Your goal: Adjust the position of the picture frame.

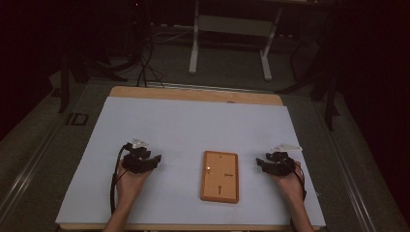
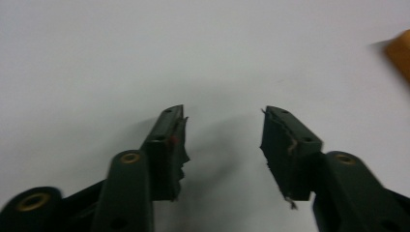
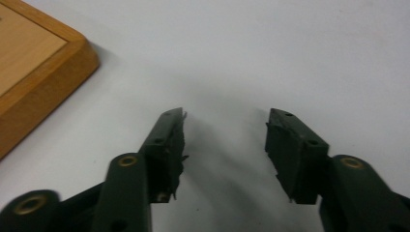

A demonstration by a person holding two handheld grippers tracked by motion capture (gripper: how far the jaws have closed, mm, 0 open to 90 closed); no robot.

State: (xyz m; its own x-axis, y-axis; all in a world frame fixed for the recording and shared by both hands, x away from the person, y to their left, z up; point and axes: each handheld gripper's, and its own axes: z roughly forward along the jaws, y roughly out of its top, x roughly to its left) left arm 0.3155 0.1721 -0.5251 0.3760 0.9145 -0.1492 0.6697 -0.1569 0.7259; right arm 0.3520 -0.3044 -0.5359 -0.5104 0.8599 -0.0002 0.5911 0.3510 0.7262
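A flat wooden board (image 1: 220, 176) with a raised rim lies on the white table cover (image 1: 183, 125), near the front and a little right of centre. My left gripper (image 1: 153, 159) rests low on the cover to the board's left, open, with bare white surface between its pads (image 2: 175, 145). My right gripper (image 1: 261, 163) sits just right of the board, also open and holding nothing. In the right gripper view the board's corner (image 3: 43, 67) lies at the upper left, apart from the jaws. A sliver of the board (image 2: 400, 53) shows at the right edge of the left gripper view.
The white cover lies on a wooden table whose far edge (image 1: 193, 93) shows at the back. Beyond it is dark floor with cables (image 1: 142, 63) and the white legs of another table (image 1: 194, 48).
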